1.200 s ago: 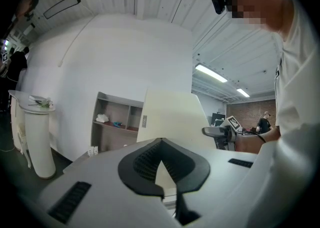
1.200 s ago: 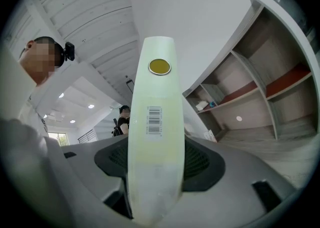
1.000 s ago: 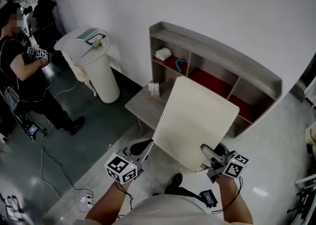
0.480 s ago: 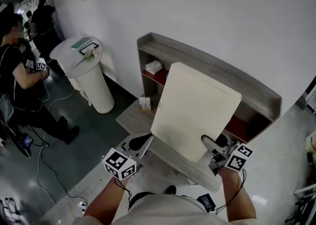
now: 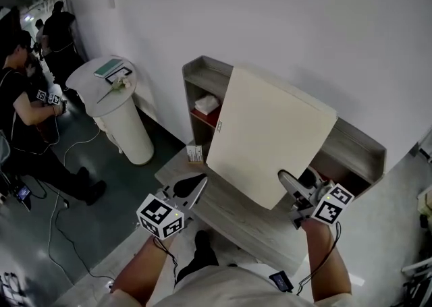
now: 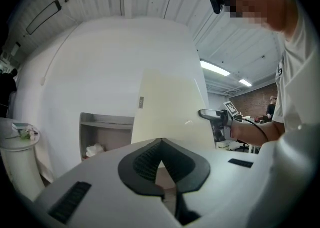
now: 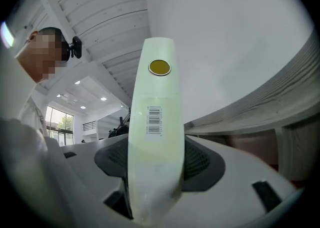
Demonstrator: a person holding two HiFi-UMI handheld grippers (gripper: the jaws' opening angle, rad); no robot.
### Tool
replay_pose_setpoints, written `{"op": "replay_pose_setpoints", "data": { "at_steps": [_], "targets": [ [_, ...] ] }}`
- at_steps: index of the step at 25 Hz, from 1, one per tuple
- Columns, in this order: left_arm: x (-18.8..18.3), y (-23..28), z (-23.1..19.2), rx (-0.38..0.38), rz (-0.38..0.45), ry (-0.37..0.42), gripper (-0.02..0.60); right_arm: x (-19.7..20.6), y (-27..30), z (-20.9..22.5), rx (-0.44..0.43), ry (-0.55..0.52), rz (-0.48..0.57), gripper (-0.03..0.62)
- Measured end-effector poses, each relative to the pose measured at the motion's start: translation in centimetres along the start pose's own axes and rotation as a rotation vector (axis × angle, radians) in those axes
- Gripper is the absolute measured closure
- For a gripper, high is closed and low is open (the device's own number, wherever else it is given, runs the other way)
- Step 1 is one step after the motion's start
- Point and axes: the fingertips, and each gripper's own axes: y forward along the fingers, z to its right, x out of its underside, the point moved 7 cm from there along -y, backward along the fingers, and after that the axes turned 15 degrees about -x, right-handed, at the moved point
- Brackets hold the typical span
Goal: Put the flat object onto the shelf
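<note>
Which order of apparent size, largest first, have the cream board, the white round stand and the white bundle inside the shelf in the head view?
1. cream board, though it is nearest the camera, which enlarges it.
2. white round stand.
3. white bundle in the shelf, clearly smallest.

Soft, even light brightens the white wall (image 5: 283, 9); the floor (image 5: 47, 231) at lower left stays dim. Ceiling strips (image 6: 215, 67) glare. Both gripper views bulge, with black corners and a blurred foreground.
</note>
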Motion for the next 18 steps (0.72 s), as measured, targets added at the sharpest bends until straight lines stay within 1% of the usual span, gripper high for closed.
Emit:
{"op": "replay_pose_setpoints", "data": {
  "at_steps": [5, 10, 15, 18],
  "targets": [
    [-1.4, 3.0, -2.1, 0.02, 0.015, 0.019, 0.569, -2.8, 3.1, 2.2, -0.002, -0.058, -0.001, 0.31],
    [-2.0, 7.9, -7.3, 0.027, 0.007, 0.035, 0.569, -5.2, 8.3, 7.0, -0.006, -0.101, -0.002, 0.31],
    [-2.9, 8.1, -9.0, 0.042, 0.026, 0.044, 0.569, -6.8, 10.4, 6.3, -0.011, -0.166, -0.002, 0.31],
    [-3.5, 9.7, -11.1, 0.053, 0.033, 0.049, 0.569, -7.7, 12.9, 7.7, -0.013, -0.19, -0.003, 0.31]
  ]
}}
